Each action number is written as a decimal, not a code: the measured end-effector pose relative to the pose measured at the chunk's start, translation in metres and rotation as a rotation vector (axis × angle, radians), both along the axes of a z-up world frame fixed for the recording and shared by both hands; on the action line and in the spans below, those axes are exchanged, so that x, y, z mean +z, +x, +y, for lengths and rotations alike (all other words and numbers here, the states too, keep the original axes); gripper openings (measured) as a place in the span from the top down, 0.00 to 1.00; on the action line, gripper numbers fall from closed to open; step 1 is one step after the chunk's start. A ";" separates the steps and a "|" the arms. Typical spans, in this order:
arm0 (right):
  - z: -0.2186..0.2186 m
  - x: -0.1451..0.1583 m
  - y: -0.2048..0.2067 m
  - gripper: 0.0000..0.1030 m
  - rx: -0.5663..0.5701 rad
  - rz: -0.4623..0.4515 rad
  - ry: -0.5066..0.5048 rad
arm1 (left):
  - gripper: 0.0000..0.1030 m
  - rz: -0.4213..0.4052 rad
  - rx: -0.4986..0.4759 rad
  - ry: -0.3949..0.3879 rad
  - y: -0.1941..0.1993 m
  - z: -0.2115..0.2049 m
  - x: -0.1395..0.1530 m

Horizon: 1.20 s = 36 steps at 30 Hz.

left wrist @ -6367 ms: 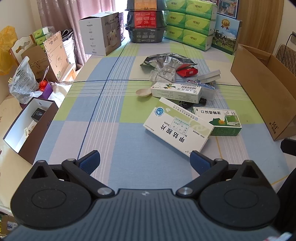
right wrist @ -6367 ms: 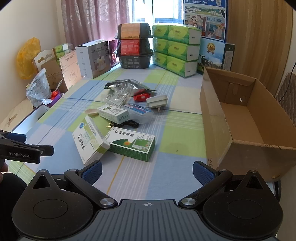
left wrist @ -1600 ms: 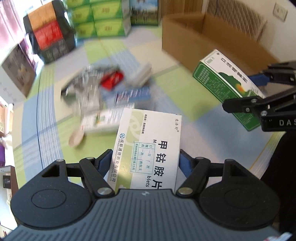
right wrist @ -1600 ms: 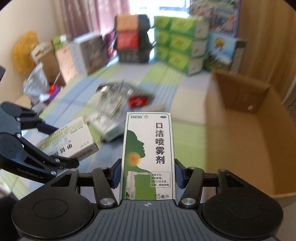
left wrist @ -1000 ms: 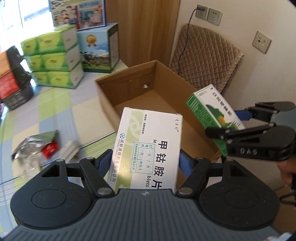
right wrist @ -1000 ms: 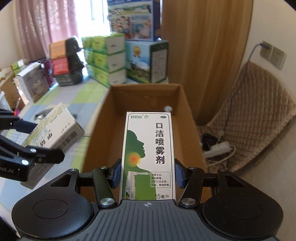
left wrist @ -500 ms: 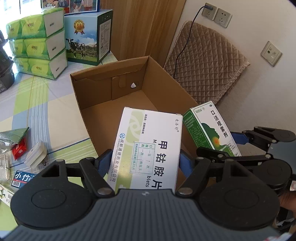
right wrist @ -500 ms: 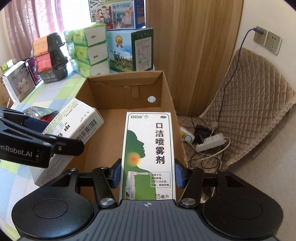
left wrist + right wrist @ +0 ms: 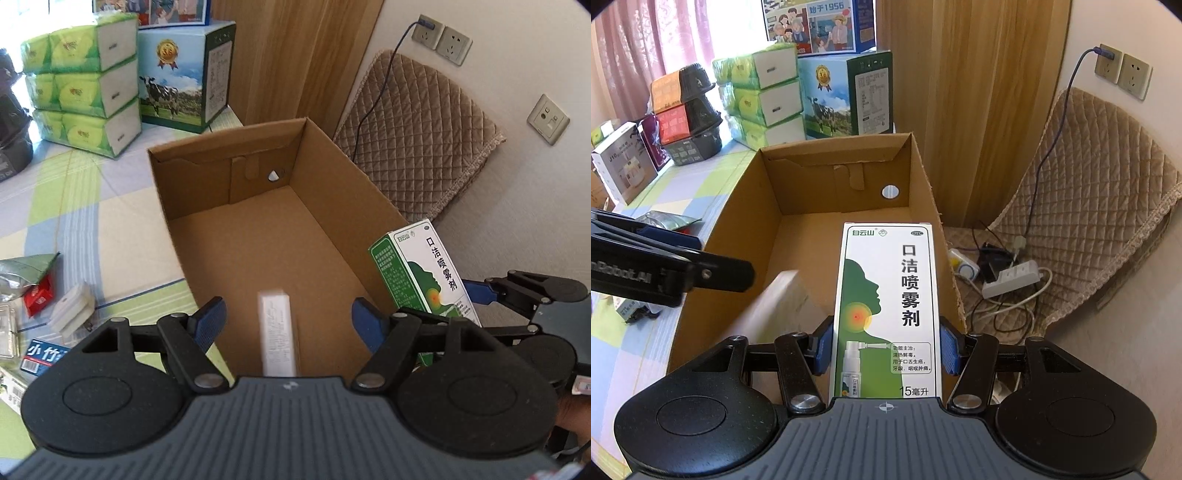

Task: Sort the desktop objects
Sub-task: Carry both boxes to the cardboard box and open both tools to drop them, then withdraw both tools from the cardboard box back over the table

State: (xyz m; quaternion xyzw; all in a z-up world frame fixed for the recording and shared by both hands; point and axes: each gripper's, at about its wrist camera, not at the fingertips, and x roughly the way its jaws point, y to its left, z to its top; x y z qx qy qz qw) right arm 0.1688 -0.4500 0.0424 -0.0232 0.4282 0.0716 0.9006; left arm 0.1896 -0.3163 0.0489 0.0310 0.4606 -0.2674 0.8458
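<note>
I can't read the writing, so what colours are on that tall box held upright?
Green and white, with a small red-orange spot; the spray box shows best in the right wrist view.

A lived-in home room: curtains (image 9: 639, 48), quilted chair (image 9: 1100, 206), stacked tissue packs (image 9: 81, 85) (bulk household stock)

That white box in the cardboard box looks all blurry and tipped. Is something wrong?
Yes, it is odd: the white box is motion-blurred and standing on edge below the open left claw, apparently dropping into the cardboard box.

Both wrist views above cardboard box (image 9: 229, 184)
</note>
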 end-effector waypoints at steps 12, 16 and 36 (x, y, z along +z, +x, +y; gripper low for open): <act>0.008 -0.001 0.002 0.41 -0.010 -0.033 0.090 | 0.31 -0.015 0.060 -0.010 -0.011 0.038 0.009; 0.007 0.007 -0.011 0.39 -0.024 -0.049 0.094 | 0.31 -0.028 0.074 -0.028 -0.019 0.052 0.015; 0.073 0.031 -0.113 0.20 0.061 -0.064 0.122 | 0.18 -0.101 0.172 0.005 -0.093 0.152 0.031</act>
